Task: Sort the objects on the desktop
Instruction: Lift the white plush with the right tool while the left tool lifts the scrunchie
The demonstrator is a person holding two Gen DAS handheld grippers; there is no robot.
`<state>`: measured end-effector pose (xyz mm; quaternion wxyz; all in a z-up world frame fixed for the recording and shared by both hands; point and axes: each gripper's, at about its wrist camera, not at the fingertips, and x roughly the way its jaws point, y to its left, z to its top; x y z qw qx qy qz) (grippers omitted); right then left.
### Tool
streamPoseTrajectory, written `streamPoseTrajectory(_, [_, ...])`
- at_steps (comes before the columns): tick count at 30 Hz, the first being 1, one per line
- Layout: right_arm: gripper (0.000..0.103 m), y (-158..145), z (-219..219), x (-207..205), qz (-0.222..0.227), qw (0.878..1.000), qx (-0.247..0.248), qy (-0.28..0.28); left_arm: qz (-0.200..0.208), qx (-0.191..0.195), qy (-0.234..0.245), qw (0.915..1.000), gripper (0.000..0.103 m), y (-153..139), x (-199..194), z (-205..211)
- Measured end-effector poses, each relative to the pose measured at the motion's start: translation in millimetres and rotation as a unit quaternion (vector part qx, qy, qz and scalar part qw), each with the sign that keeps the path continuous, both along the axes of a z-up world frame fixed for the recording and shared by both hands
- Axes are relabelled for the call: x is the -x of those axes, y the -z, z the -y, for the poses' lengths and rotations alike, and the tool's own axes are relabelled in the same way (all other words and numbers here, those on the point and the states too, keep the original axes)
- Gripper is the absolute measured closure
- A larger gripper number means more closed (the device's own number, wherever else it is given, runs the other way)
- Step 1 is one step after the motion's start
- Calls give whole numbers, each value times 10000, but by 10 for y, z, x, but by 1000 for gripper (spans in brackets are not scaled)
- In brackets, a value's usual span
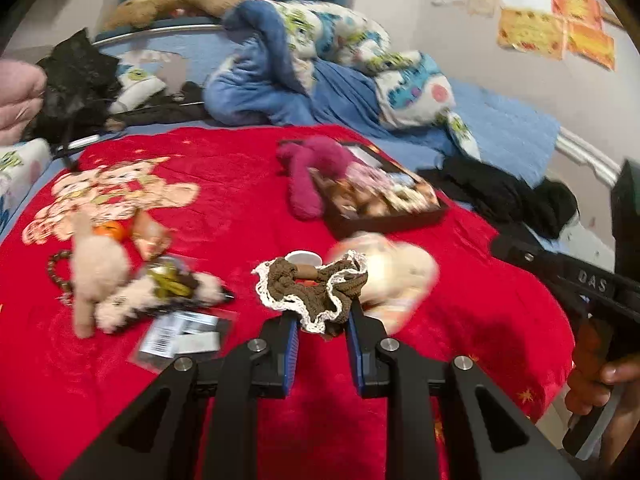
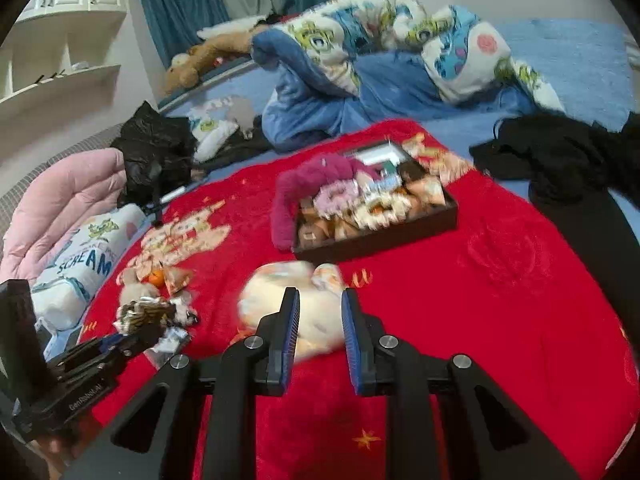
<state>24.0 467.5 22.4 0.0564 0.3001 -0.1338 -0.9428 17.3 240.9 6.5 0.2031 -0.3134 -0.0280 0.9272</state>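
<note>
Across the middle of both views spreads a red blanket (image 1: pixel 248 184), with a dark tray (image 2: pixel 384 236) of small items at centre. Lower centre, the right gripper (image 2: pixel 320 320) holds a cream plush toy (image 2: pixel 316 312) between narrowed fingers; the left gripper (image 1: pixel 322 320) pinches a brown lace-edged hair tie (image 1: pixel 316 292).

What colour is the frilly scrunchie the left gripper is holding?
The scrunchie is olive-brown with white lace edging, clearest in the left wrist view.

Even indoor light, heavy fisheye bending at dark edges, motion blur mid-frame.
</note>
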Motion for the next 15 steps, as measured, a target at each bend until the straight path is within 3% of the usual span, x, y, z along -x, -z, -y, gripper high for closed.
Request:
streamPoseTrajectory(4, [79, 67, 60, -9, 65, 9997, 121, -216, -225, 279, 187, 9992, 81, 13, -123, -175])
streamPoseTrajectory(11, [78, 23, 333, 119, 94, 9994, 109, -306, 51, 0, -4, 10000, 81, 70, -33, 73])
streamPoseTrajectory(15, [73, 137, 424, 292, 101, 9988, 365, -311, 31, 87, -147, 9998, 81, 78, 11, 187])
